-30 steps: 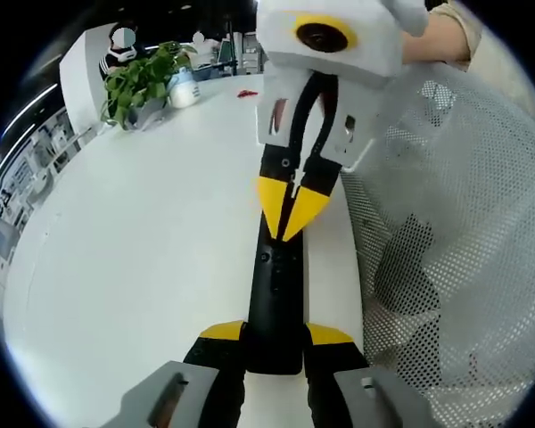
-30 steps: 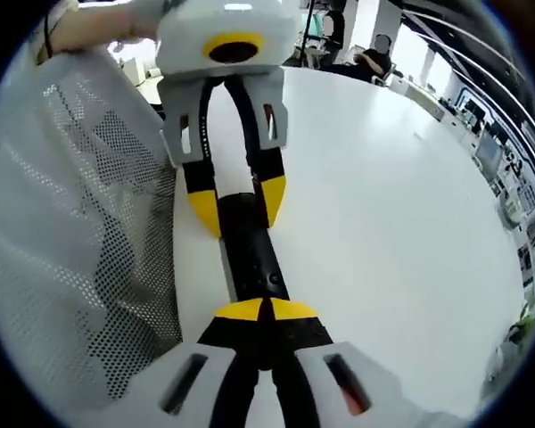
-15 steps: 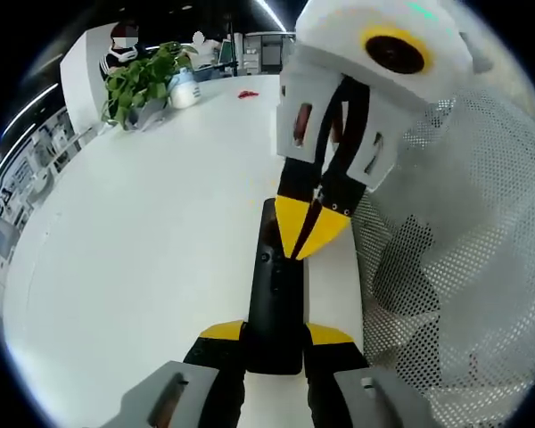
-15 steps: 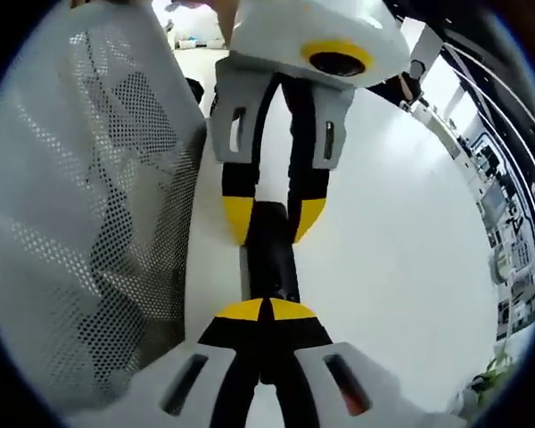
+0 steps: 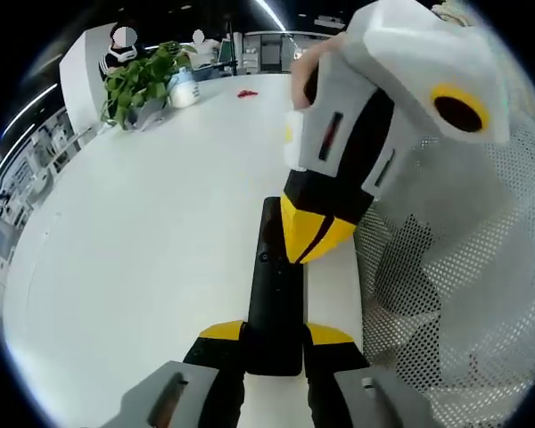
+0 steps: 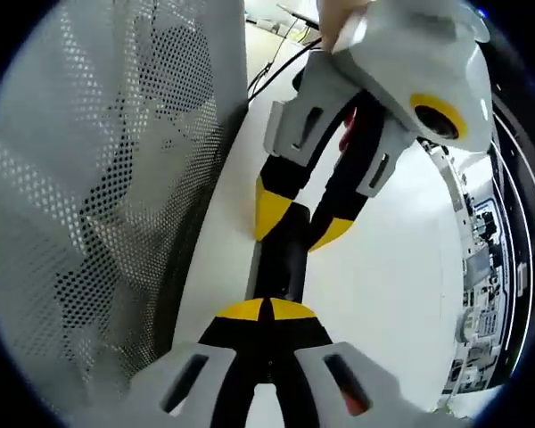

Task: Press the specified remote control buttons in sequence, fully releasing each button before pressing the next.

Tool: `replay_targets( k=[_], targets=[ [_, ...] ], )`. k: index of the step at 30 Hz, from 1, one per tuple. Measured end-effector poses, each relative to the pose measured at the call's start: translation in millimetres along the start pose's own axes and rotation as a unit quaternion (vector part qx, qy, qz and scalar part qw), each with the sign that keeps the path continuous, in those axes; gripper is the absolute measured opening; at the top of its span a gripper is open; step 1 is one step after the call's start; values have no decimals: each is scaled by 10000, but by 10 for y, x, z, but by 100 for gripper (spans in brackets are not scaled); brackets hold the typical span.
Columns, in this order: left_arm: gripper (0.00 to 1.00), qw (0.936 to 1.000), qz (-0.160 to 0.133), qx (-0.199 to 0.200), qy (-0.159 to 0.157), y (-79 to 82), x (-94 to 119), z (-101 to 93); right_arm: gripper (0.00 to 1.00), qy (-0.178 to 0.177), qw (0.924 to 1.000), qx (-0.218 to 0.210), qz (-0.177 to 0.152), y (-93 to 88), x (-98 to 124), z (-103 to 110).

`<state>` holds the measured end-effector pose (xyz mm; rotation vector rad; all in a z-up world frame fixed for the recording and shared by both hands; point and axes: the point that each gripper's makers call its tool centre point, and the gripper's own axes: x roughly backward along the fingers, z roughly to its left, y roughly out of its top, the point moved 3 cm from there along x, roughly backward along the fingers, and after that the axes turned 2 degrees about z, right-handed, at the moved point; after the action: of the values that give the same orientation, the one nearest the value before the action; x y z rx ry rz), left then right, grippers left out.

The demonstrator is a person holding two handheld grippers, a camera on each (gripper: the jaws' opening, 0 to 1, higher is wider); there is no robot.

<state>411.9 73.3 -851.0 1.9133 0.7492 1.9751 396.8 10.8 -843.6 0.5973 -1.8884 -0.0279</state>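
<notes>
On the white table [image 5: 143,232], near its edge beside the mesh chair [image 5: 446,294], lies the remote [image 5: 275,294]. My left gripper [image 5: 275,337] clamps its near end; my right gripper [image 5: 314,239], tips together, hovers over the buttons. Next I press straight down, then lift clear.

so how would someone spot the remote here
Start at the big white table and go to its edge beside the mesh chair. The remote lies there, clamped at one end by the left gripper: a long, slim black bar, the table's one dark thing.
</notes>
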Motion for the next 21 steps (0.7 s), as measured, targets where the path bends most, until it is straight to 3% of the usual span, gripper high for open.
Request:
replay_targets(
  k=[4,6,8,9,11,14,21],
  targets=[
    [25,10000,6,-6,5,1,1,-1,0,5,10000,34,9,2,5,-3],
    [25,10000,2,-2,9,3,2,-2,0,24,9999,-159,-25,1,4,-11],
    [25,10000,-6,2,16,2,1,-1,0,104,9966,-795,-163,3,0,-13],
    [25,10000,-15,6,19,1,1,-1,0,267,9885,-1438,-389,23,-2,-15],
    [25,10000,-27,20,26,-1,1,-2,0,460,9774,-1992,-536,-10,0,-50],
    [25,10000,-48,43,36,-1,1,-1,0,509,9751,-2080,-578,-33,5,-75],
    [25,10000,-65,65,38,-5,1,0,0,399,9788,-1955,-456,-42,2,-88]
  ],
)
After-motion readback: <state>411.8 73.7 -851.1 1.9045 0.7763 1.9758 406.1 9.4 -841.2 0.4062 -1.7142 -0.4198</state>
